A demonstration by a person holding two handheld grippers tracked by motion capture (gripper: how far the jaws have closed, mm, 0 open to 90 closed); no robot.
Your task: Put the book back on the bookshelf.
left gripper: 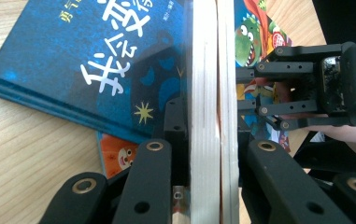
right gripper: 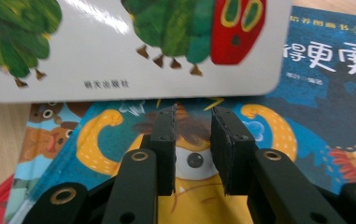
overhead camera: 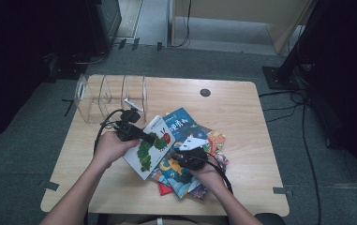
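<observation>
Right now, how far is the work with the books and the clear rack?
Done: nothing is filed; the clear rack holds no book in its slots. In hand: the left gripper clamps the edge of the white caterpillar book, tilted up off the pile, while the right gripper hangs open above the blue book. Left: that book and the rest of the pile on the table.

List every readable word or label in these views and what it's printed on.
"明天出版社": on the white caterpillar book, near its edge.
"得更勇": large white title on the blue book, cut off.
"我会变": title on the starred blue cover, partly hidden.
Smaller print on both blue covers: too blurred.
Covers in the high view: too small.
</observation>
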